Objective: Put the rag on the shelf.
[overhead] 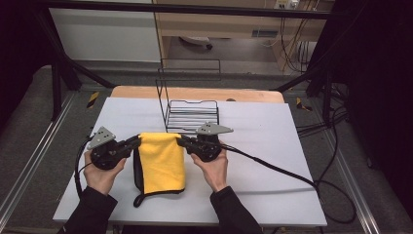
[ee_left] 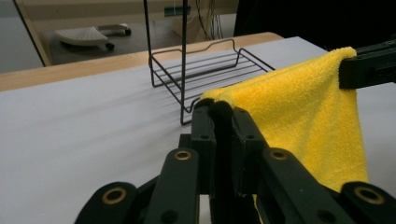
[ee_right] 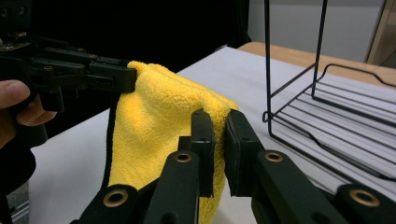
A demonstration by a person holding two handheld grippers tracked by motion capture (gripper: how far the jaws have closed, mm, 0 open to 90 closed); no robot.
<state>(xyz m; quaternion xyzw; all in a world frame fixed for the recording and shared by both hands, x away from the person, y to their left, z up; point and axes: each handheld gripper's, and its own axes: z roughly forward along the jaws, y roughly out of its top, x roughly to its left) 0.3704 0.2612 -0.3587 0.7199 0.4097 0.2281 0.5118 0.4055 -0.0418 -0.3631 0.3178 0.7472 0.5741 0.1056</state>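
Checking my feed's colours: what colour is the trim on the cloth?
Black trim on the yellow cloth, clearest along its left and bottom edges in the high view.

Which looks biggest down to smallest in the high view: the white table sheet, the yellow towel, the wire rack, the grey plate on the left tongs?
1. White table sheet.
2. Wire rack and yellow towel: similar in apparent size, and the rack lies farther from the camera, so unranked.
3. Grey plate on the left tongs, clearly smallest.
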